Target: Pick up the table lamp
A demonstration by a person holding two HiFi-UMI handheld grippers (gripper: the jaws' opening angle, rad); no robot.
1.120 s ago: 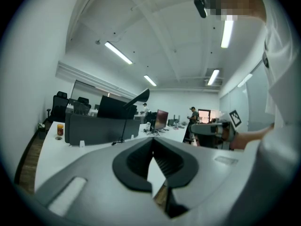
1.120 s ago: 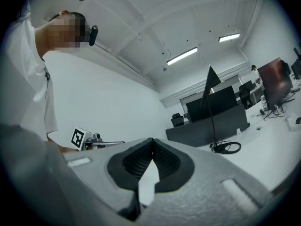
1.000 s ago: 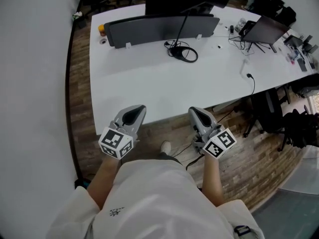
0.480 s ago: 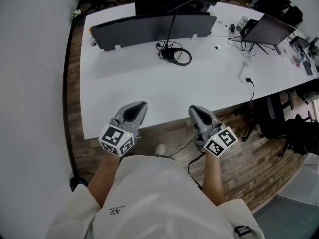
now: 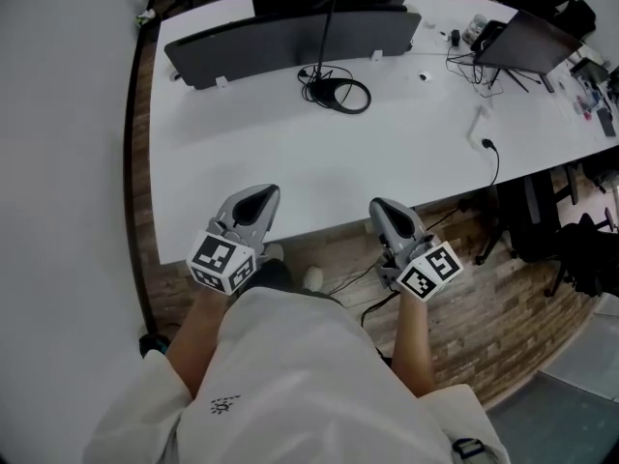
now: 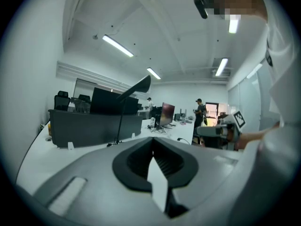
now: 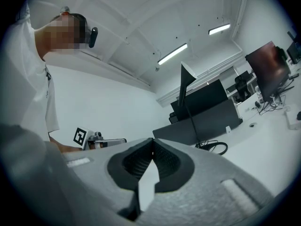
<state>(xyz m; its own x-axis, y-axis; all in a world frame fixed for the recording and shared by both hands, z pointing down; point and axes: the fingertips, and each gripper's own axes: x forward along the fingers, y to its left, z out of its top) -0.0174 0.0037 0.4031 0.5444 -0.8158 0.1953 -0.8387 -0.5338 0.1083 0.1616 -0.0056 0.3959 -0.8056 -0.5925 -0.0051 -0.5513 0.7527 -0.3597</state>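
Hovering over the near edge of the white bench (image 5: 290, 162) at lower centre, the left gripper (image 5: 259, 197) and right gripper (image 5: 384, 209) are both clenched on nothing, well apart from the black table lamp (image 5: 327, 85) standing at upper centre beside a coiled cable (image 5: 350, 96).

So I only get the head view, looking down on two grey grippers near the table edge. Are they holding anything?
Observer: No. In its own view the left gripper has its jaws together, with nothing between them.
Operator: And the other one?
Observer: The right gripper is shut and empty too.
Operator: What does the lamp look like from the side?
Observer: In the right gripper view the table lamp has a thin stem rising to a slanted head, well above the dark divider.
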